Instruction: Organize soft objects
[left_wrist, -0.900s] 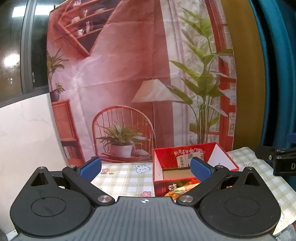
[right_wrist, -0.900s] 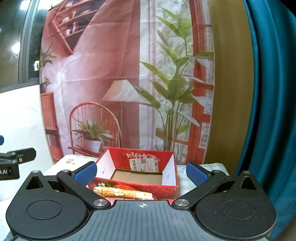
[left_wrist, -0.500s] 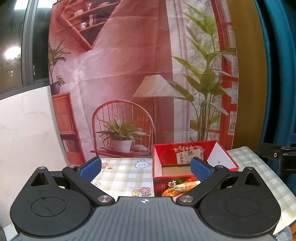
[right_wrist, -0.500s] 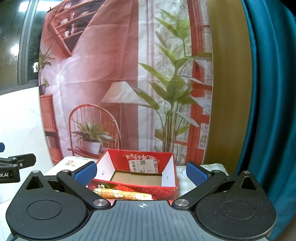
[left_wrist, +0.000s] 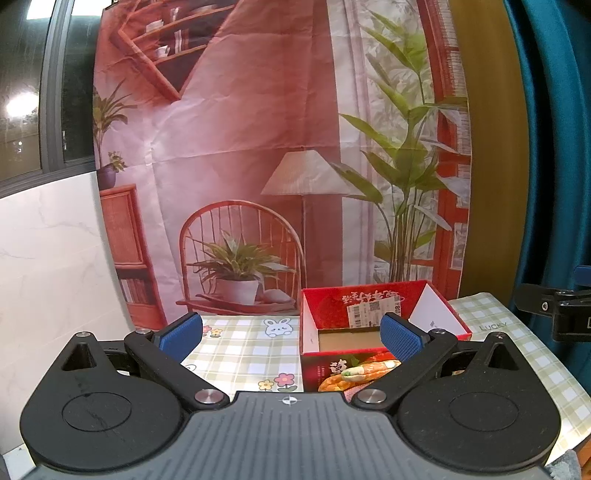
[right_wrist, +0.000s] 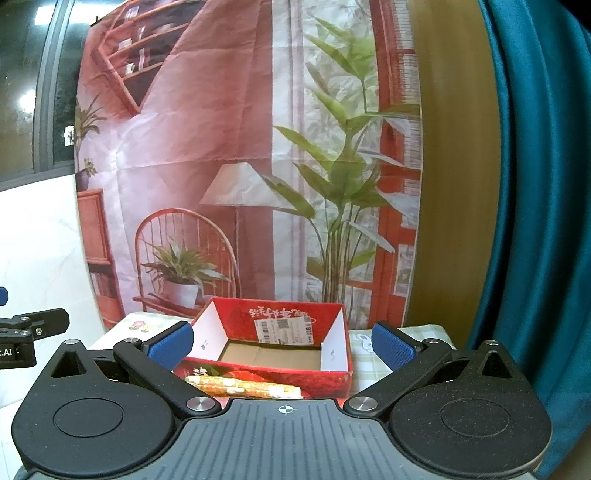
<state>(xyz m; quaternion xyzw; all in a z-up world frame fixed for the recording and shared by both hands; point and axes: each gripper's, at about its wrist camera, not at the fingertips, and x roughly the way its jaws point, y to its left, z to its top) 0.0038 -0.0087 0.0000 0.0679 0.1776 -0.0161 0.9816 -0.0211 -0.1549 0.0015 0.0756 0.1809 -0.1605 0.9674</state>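
An open red cardboard box with a bare brown floor stands on the checked tablecloth; it also shows in the right wrist view. A soft orange-and-yellow patterned roll lies in front of the box, also in the right wrist view. My left gripper is open and empty, above the table, left of the box. My right gripper is open and empty, facing the box from the near side. Each gripper shows at the edge of the other's view.
A printed backdrop of a room hangs behind the table. A teal curtain hangs at the right. A white marble wall and a dark window are at the left. A grey cloth corner shows at the bottom right.
Both views have tilted slightly: the box and table sit a little lower and farther. Both grippers stay open and empty.
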